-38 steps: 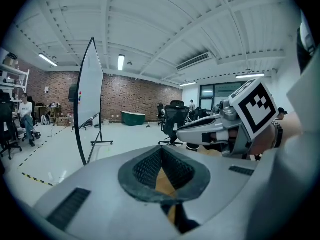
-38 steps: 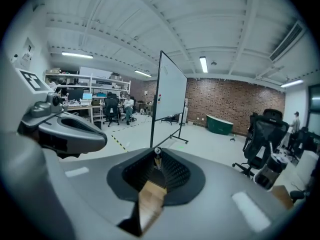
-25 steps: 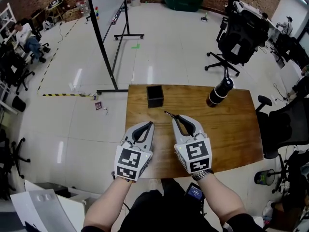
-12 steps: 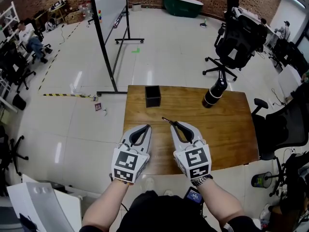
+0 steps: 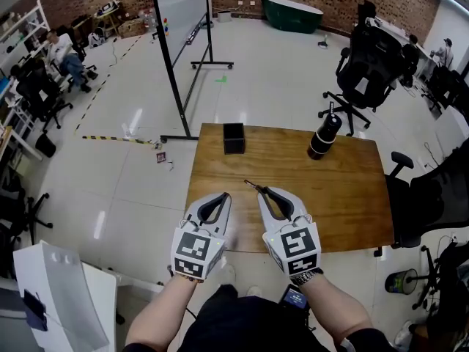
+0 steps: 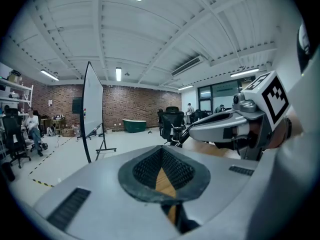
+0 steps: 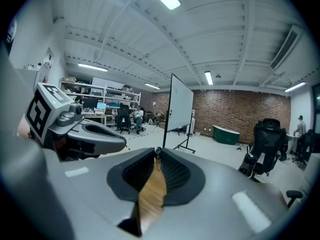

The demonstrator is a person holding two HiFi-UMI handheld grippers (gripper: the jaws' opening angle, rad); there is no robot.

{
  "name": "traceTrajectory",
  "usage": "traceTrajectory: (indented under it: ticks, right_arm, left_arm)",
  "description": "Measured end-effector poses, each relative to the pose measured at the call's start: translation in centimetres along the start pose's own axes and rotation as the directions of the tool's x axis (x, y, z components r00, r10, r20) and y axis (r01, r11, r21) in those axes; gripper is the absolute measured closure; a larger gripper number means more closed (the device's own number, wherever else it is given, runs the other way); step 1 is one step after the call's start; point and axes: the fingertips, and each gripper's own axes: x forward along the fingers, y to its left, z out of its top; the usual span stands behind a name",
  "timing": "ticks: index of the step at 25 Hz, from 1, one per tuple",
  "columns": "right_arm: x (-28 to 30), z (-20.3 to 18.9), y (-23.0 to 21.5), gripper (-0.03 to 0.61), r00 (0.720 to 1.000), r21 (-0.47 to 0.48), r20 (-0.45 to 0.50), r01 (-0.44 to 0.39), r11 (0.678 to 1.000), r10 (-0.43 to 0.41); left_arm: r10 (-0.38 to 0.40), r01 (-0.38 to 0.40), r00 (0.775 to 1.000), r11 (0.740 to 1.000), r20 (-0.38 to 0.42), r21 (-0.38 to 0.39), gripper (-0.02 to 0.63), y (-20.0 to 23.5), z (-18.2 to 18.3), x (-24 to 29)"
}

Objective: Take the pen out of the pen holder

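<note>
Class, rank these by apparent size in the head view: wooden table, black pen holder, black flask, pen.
1. wooden table
2. black flask and black pen holder look about alike; no ranking
3. pen, a sliver at the right claw

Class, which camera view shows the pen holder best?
Head view: the black pen holder stands whole and unobstructed near the far edge of the table. Neither gripper view shows it; their own jaws block most of the table.

Pen holder (image 5: 234,138) left of bottle (image 5: 323,136)
</note>
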Motion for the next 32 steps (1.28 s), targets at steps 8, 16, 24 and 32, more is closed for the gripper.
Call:
traceTrajectory:
  ticks: [8, 16, 24, 32]
  right_arm:
    - [-5.8, -0.7, 1.7, 0.534, 0.998, -0.007, 0.039, -0.052, 0.999, 0.053]
    - [-8.8, -0.6, 3.2, 0.534, 0.995, -0.008, 0.064, -0.075, 0.997, 0.075]
    - [-9.4, 0.2, 4.9, 0.534, 0.996, -0.004, 0.075, -0.054, 0.999, 0.054]
    - [-9.1, 1.0, 6.6, 0.534, 0.996, -0.001, 0.083, -0.016, 1.0, 0.016]
  left_arm:
    - [0.041, -0.041, 0.999, 0.999, -0.001, 0.013, 0.609, -5.3, 0.1, -3.5]
    - [0.051, -0.05, 0.999, 0.998, -0.003, 0.024, 0.609, -7.6, 0.3, -5.9]
    - [-0.002, 0.002, 1.0, 0.998, 0.008, 0.057, 0.609, -7.8, 1.1, -7.3]
    - [-0.052, 0.049, 0.998, 0.995, 0.027, 0.084, 0.609, -6.6, 1.6, -9.0]
